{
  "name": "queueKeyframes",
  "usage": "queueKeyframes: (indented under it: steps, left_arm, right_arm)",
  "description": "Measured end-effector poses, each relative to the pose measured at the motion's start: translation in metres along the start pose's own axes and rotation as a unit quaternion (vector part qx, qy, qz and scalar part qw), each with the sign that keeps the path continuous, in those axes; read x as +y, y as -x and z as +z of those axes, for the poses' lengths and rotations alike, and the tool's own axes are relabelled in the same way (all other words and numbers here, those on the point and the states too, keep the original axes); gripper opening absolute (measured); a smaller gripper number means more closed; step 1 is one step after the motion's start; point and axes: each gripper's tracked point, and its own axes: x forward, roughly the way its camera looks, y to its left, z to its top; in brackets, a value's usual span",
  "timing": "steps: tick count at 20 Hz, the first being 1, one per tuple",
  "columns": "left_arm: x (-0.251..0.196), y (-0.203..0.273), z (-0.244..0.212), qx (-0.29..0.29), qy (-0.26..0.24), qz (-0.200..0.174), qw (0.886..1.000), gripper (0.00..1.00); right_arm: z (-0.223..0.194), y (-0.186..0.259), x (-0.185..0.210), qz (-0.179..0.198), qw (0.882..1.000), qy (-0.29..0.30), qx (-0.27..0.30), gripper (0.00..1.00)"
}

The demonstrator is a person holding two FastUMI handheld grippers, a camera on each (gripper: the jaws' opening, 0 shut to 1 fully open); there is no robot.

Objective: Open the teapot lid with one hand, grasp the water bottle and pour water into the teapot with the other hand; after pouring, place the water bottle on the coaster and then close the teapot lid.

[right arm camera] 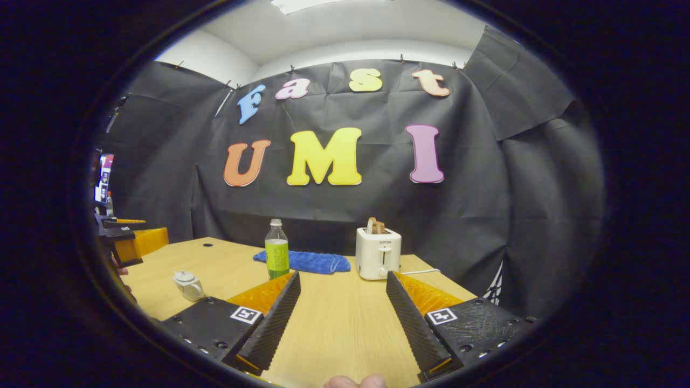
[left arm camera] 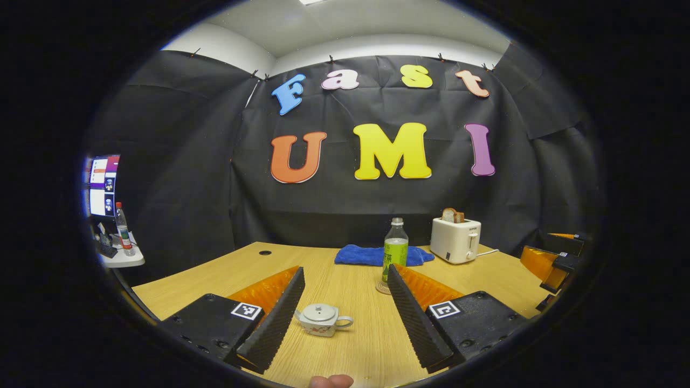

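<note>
In the left gripper view, the left gripper (left arm camera: 345, 318) hangs above the wooden table (left arm camera: 345, 280) with its jaws spread wide and nothing between them pressed or touched. The teapot (left arm camera: 322, 319) sits on the table in the gap between the two fingers, nearer the left one, lid (left arm camera: 319, 310) on, handle turned to the right; whether the finger hides its spout cannot be told. Beyond the teapot stands the water bottle (left arm camera: 395, 250), upright with its green label, on a round coaster (left arm camera: 383, 288) whose right part is hidden behind the right finger. Just behind the bottle lies a blue cloth (left arm camera: 372, 255), and to the right of the bottle stands a white toaster (left arm camera: 455, 240) with toast in its slots. Far right of the toaster, the other gripper shows at the edge, cut off.

In the right gripper view, the right gripper (right arm camera: 342, 318) is likewise wide open and holds nothing, with bare table (right arm camera: 345, 323) between its fingers. The water bottle (right arm camera: 276, 249) stands beyond its left finger, which hides the bottle's foot, so the coaster cannot be made out. The teapot (right arm camera: 187, 284) sits well left of the bottle, small and hard to read. The toaster (right arm camera: 378, 252) stands right of the bottle, the blue cloth (right arm camera: 310, 261) between them. A fingertip (right arm camera: 356, 381) of the person's hand is cut off at the bottom edge.
</note>
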Motion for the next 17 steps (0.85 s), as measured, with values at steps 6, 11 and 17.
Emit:
queueKeyframes:
  steps: [6,11,17]
  left_arm:
    - [-0.014,0.016,0.012,-0.010,0.019,-0.004,1.000,0.96]
    - [-0.008,0.015,0.013,-0.013,0.001,-0.003,1.000,0.96]
    - [0.001,0.012,0.015,-0.018,0.011,-0.006,1.000,0.97]
  right_arm:
    - [0.020,0.013,0.002,-0.012,1.000,0.001,-0.011,0.95]
    - [0.037,0.014,0.006,-0.021,0.999,0.012,-0.031,0.95]
    - [0.031,0.010,0.026,-0.006,1.000,0.014,-0.024,0.95]
